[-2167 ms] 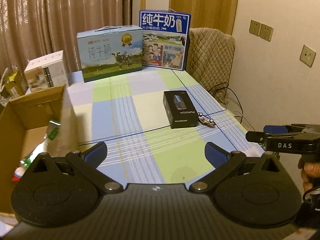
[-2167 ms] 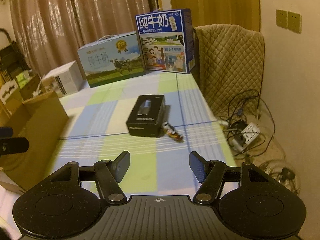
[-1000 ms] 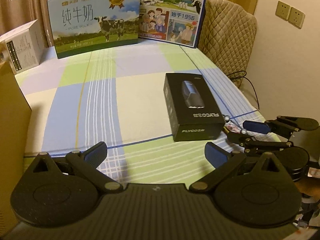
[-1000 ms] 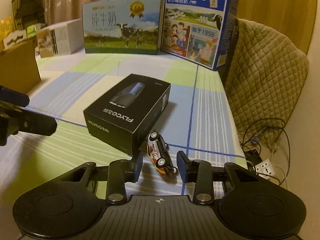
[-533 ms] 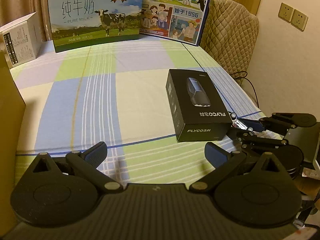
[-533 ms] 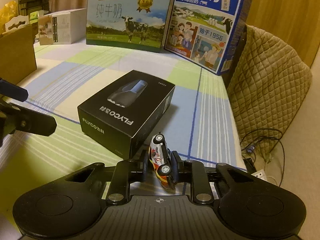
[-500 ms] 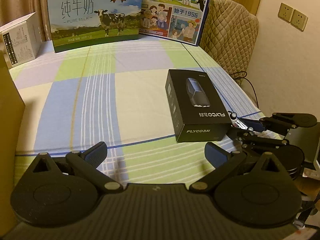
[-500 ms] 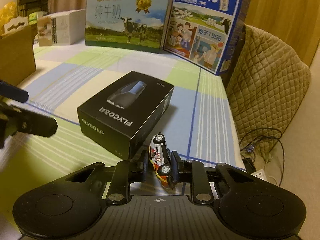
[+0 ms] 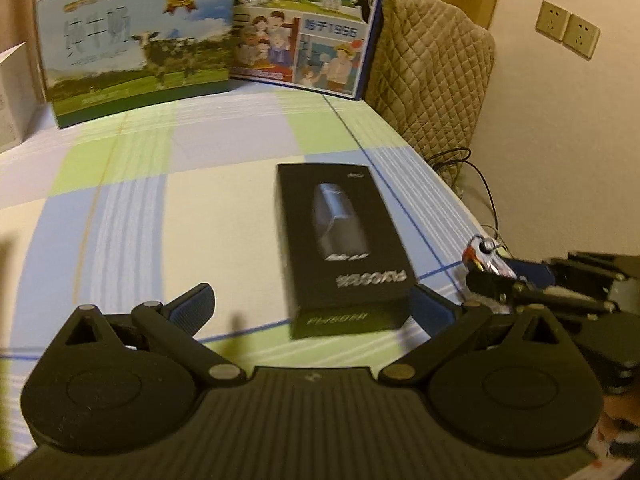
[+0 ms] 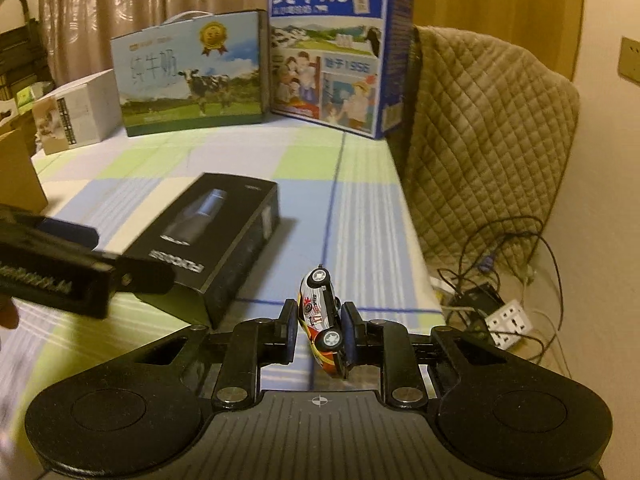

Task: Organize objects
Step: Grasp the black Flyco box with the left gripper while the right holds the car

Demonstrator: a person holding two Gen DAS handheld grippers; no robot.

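Observation:
A black shaver box [image 9: 344,240] [image 10: 208,232] lies on the checked tablecloth. My left gripper [image 9: 316,300] is open, its fingers wide on either side of the box's near end, not pressing it. A small white and orange toy car [image 10: 322,316] [image 9: 482,258] is pinched between the pads of my right gripper [image 10: 320,330], lifted slightly off the cloth and tilted. In the left wrist view the right gripper [image 9: 500,268] sits just right of the box. In the right wrist view the left gripper's finger [image 10: 60,268] crosses in from the left.
Two milk cartons [image 9: 136,44] [image 9: 308,24] stand along the far edge, with a white box [image 10: 76,116] to their left. A quilted chair back [image 10: 488,140] is on the right; cables and a power strip [image 10: 508,320] lie on the floor. A cardboard box edge [image 10: 16,172] shows at left.
My right gripper closed on the toy car and raised it a little. My left gripper moved forward and right, bringing the black box between its open fingers.

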